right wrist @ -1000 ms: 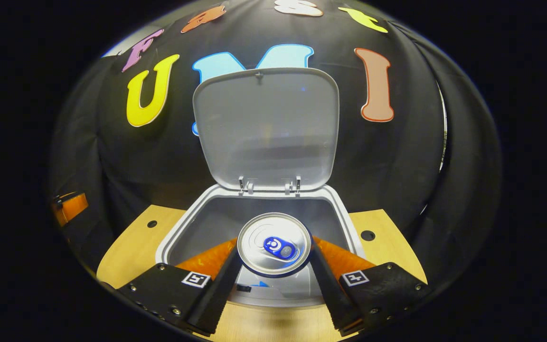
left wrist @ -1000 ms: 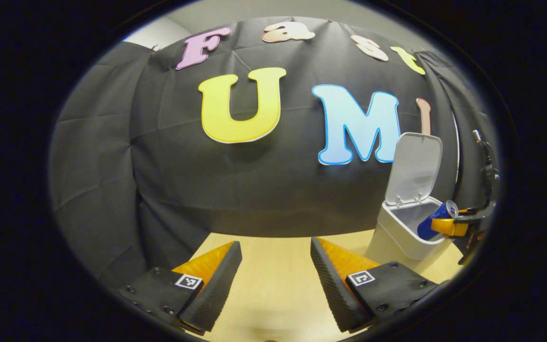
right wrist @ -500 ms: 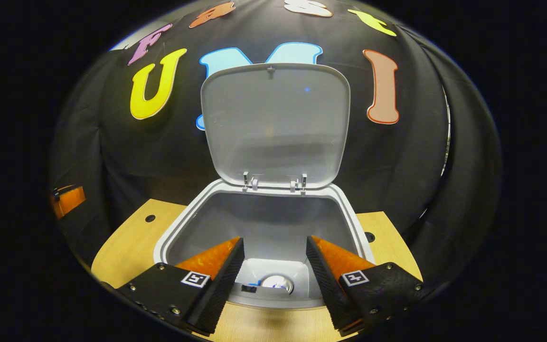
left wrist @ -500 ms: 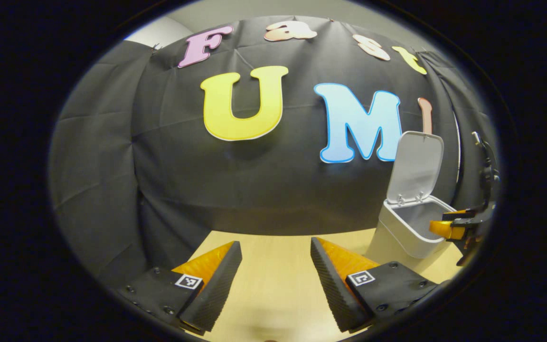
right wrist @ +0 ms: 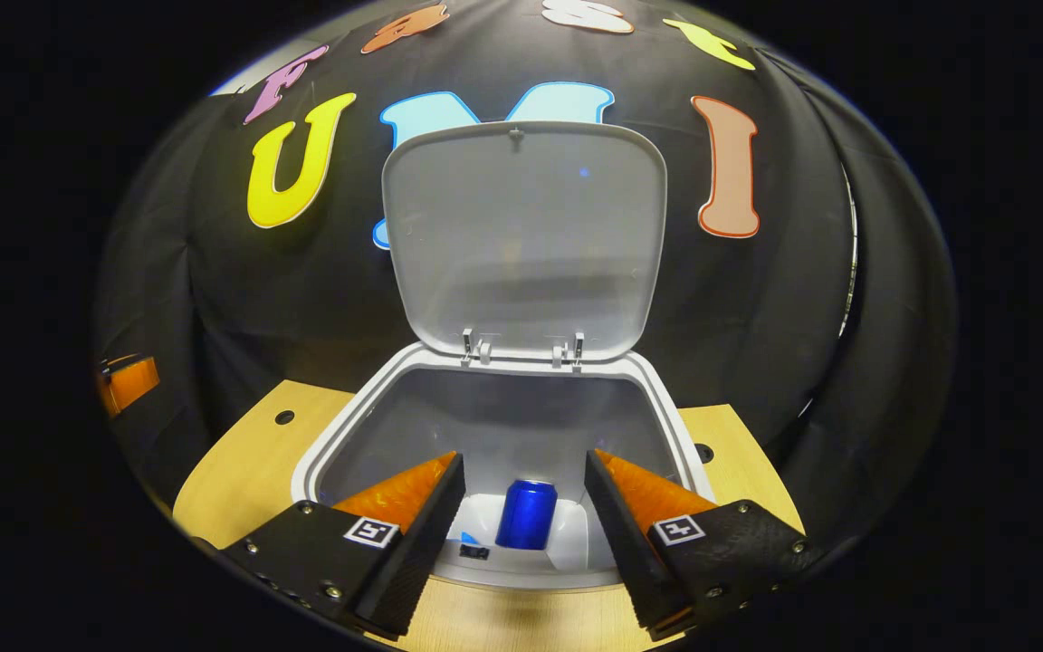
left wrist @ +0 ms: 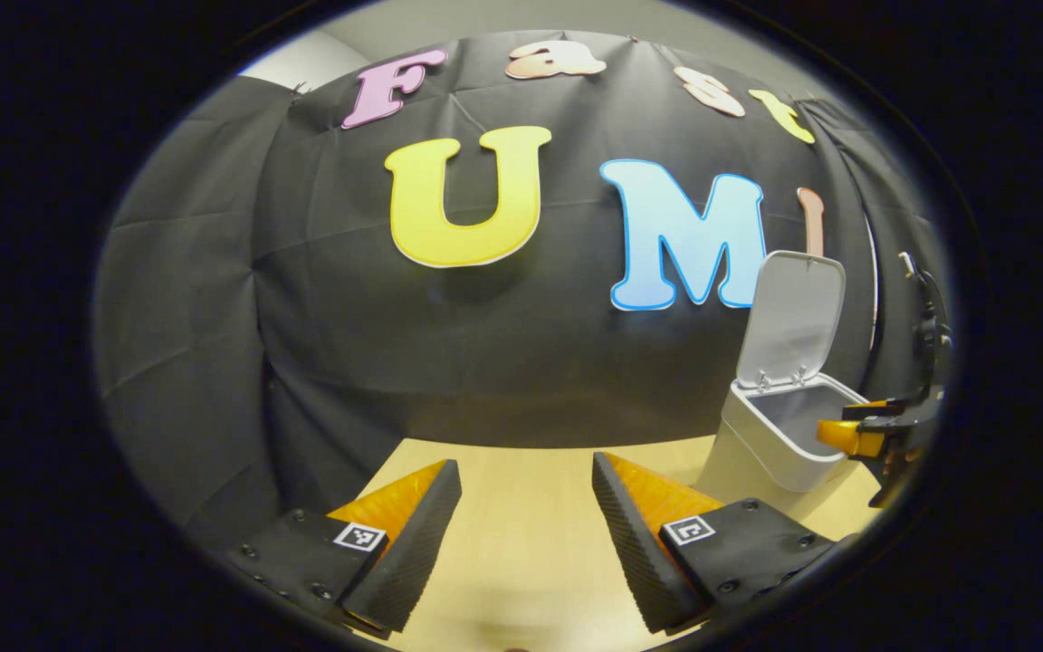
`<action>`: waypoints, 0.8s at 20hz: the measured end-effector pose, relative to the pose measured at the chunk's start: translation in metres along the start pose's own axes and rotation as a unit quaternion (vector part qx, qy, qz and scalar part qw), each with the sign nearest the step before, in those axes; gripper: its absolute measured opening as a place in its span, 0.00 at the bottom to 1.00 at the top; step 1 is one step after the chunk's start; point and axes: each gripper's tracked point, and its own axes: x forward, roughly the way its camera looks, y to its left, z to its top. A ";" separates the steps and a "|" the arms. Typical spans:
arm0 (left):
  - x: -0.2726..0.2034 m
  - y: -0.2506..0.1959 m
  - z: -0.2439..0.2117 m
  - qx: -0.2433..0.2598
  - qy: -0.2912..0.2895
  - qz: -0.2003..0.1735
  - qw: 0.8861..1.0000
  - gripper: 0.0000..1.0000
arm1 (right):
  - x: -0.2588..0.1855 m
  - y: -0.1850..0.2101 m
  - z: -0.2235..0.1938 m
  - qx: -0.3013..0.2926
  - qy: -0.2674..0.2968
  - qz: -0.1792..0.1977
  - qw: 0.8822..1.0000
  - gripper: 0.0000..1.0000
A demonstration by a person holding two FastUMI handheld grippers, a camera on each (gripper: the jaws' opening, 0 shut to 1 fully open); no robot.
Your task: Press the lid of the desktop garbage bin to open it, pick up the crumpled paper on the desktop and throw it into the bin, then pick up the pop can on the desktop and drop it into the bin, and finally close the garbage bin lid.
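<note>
With the pop can (right wrist: 526,513) lying inside the bin (right wrist: 331,435), our right gripper (right wrist: 521,507) hangs with jaws spread; next we close the raised lid (right wrist: 521,240).

Blue metal pop can (right wrist: 526,514), plain sides. White plastic garbage bin (right wrist: 657,389), pale grey inside; upright hinged lid (right wrist: 526,235) pale grey. Light wood-grain table (right wrist: 241,457). Black cloth wall (left wrist: 214,272).

A light wooden counter (left wrist: 521,543) runs up to the black cloth wall (left wrist: 214,299). Two small round holes (right wrist: 284,417) are set in the counter (right wrist: 241,471), one toward each side near the wall (right wrist: 775,308).
</note>
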 end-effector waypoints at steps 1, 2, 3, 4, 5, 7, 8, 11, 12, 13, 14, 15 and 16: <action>0.000 0.000 0.000 0.000 0.000 0.000 1.000 0.97 | 0.001 0.001 0.000 -0.001 0.000 0.001 1.000 0.87; -0.001 0.000 0.000 0.000 -0.001 -0.001 1.000 0.98 | 0.001 0.000 0.000 0.000 0.000 0.000 1.000 0.92; -0.001 0.000 0.000 0.000 -0.001 -0.001 1.000 0.97 | 0.001 -0.001 0.000 0.000 0.000 -0.004 1.000 0.93; -0.002 0.000 -0.001 0.000 -0.001 -0.002 1.000 0.97 | 0.000 0.000 0.003 0.000 -0.002 -0.006 1.000 0.95; -0.003 0.000 -0.001 -0.001 -0.001 -0.002 1.000 0.97 | -0.002 -0.002 0.006 0.000 -0.007 -0.007 1.000 0.95; -0.004 0.000 -0.003 -0.003 -0.001 -0.003 1.000 0.95 | -0.005 -0.004 0.018 0.001 -0.019 -0.011 1.000 0.95; -0.003 -0.002 -0.003 -0.004 -0.001 -0.004 1.000 0.95 | -0.008 -0.005 0.027 0.001 -0.028 -0.013 1.000 0.95; -0.001 -0.005 -0.004 -0.007 0.000 -0.007 1.000 0.98 | -0.016 -0.004 0.057 0.008 -0.061 -0.014 0.998 0.95; -0.001 -0.006 -0.003 -0.009 0.000 -0.007 1.000 0.98 | -0.017 -0.003 0.066 0.010 -0.070 -0.013 0.997 0.95; 0.000 -0.006 -0.003 -0.011 0.000 -0.008 1.000 0.98 | -0.018 -0.002 0.074 0.010 -0.078 -0.013 0.997 0.95; 0.000 -0.006 -0.004 -0.013 0.000 -0.008 1.000 0.98 | -0.020 -0.001 0.082 0.007 -0.088 -0.014 0.996 0.95; 0.000 -0.005 -0.004 -0.015 0.000 -0.007 1.000 0.96 | -0.022 0.000 0.092 0.005 -0.098 -0.014 0.995 0.95; 0.000 -0.004 -0.005 -0.016 0.000 -0.006 1.000 0.98 | -0.025 0.002 0.102 0.003 -0.109 -0.013 0.994 0.95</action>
